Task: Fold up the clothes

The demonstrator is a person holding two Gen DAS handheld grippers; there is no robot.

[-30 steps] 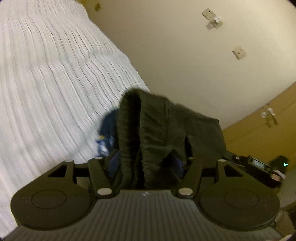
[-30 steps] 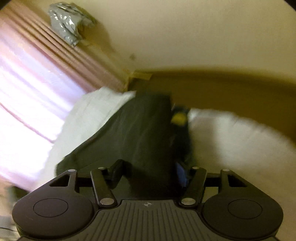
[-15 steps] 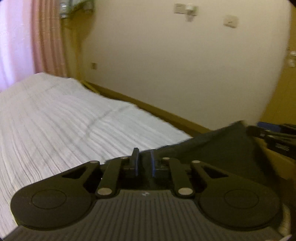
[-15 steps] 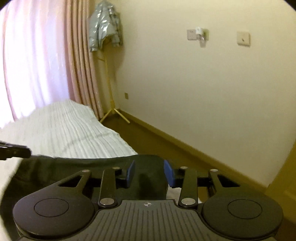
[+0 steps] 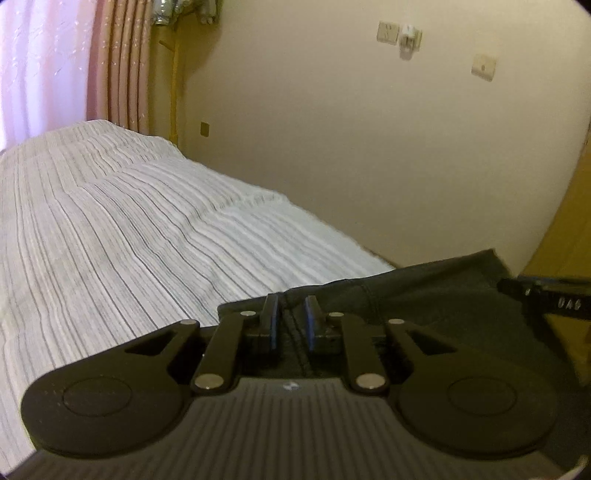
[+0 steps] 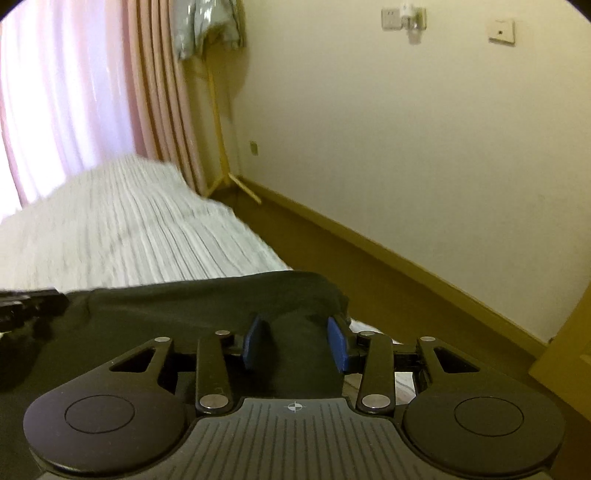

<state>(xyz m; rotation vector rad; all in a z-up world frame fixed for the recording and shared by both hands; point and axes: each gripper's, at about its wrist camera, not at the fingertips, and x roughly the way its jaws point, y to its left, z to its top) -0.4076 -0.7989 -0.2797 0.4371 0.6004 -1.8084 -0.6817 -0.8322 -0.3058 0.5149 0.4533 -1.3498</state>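
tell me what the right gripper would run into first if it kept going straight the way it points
The right gripper is shut on the dark garment; past that fabric, the striped bedspread probably comes first, though depth is unclear.

Both views sit low and close behind their own gripper, looking forward and slightly down along the fingers; the left wrist view looks past the left gripper (image 5: 291, 314) over the striped bedspread (image 5: 129, 236) toward the far wall (image 5: 351, 147); the right wrist view, set further right, looks past the right gripper (image 6: 295, 341) along the bed's right edge and the floor (image 6: 332, 258); they share the dark garment (image 5: 424, 291), the curtain (image 6: 162, 92), the wall sockets (image 6: 391, 16); each catches the other gripper at its frame edge.
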